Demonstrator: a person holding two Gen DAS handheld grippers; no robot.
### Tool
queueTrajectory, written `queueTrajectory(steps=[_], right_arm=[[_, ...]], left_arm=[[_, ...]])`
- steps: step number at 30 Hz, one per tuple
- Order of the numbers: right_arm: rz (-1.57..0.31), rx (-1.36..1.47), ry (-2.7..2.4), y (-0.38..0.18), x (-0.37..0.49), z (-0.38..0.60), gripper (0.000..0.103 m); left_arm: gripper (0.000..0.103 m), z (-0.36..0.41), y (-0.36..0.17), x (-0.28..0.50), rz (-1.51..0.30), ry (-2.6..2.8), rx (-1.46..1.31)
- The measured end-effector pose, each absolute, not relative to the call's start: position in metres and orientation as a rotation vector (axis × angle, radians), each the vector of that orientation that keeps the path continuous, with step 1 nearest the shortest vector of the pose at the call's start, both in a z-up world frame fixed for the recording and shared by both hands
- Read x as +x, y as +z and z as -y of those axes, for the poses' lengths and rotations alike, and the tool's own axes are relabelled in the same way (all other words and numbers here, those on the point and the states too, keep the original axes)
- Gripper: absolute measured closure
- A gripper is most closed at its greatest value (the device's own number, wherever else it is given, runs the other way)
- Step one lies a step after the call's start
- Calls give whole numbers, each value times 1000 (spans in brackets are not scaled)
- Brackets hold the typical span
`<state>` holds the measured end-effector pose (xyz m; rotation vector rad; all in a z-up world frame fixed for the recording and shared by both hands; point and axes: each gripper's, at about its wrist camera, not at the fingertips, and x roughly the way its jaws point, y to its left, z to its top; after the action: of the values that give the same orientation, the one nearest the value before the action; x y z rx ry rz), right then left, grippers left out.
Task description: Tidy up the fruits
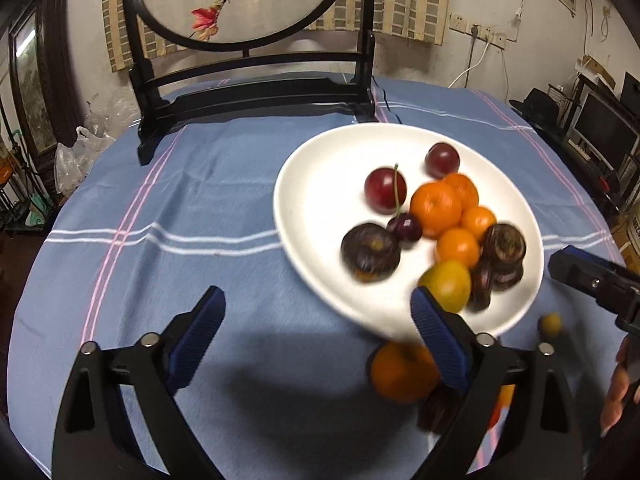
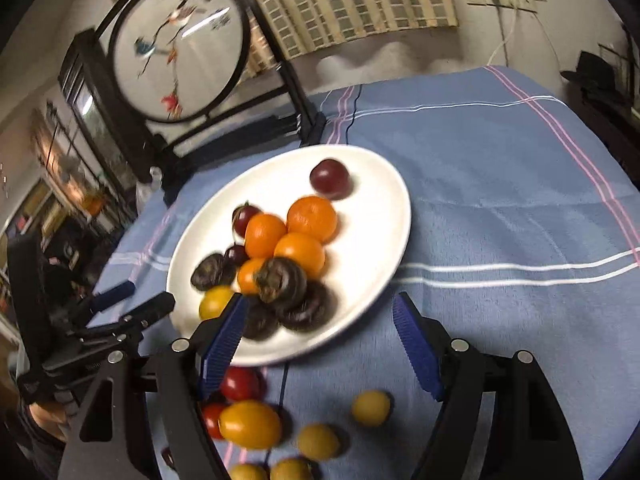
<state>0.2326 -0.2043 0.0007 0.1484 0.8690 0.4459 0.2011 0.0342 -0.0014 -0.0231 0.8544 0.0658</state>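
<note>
A white plate [image 1: 320, 184] [image 2: 380, 208] on the blue tablecloth holds several oranges [image 1: 436, 210] [image 2: 312, 218], red plums [image 1: 385, 190] [image 2: 330, 179], a cherry [image 1: 408, 227], dark water chestnuts [image 1: 370, 252] [image 2: 280, 280] and a yellow fruit [image 1: 448, 285] [image 2: 216, 302]. My left gripper [image 1: 318, 330] is open and empty, near the plate's front-left edge. An orange [image 1: 402, 372] lies on the cloth by its right finger. My right gripper [image 2: 320, 340] is open and empty over the plate's near rim. Loose yellow fruits [image 2: 371, 408], a yellow tomato [image 2: 250, 424] and red tomatoes [image 2: 240, 384] lie on the cloth below it.
A dark wooden stand with a round embroidered screen [image 1: 240, 0] [image 2: 180, 48] stands at the table's far side. The right gripper shows in the left wrist view [image 1: 592, 280], the left gripper in the right wrist view [image 2: 120, 320]. A small yellow fruit [image 1: 550, 325] lies right of the plate.
</note>
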Motion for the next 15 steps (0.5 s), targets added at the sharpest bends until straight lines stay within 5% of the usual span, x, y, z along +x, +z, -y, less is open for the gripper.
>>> queueTrajectory(steps=[15], right_arm=[[-867,-144,508,-1,180,187,20]], left_arm=[[10,-18,-11,158,-876,-36,73]])
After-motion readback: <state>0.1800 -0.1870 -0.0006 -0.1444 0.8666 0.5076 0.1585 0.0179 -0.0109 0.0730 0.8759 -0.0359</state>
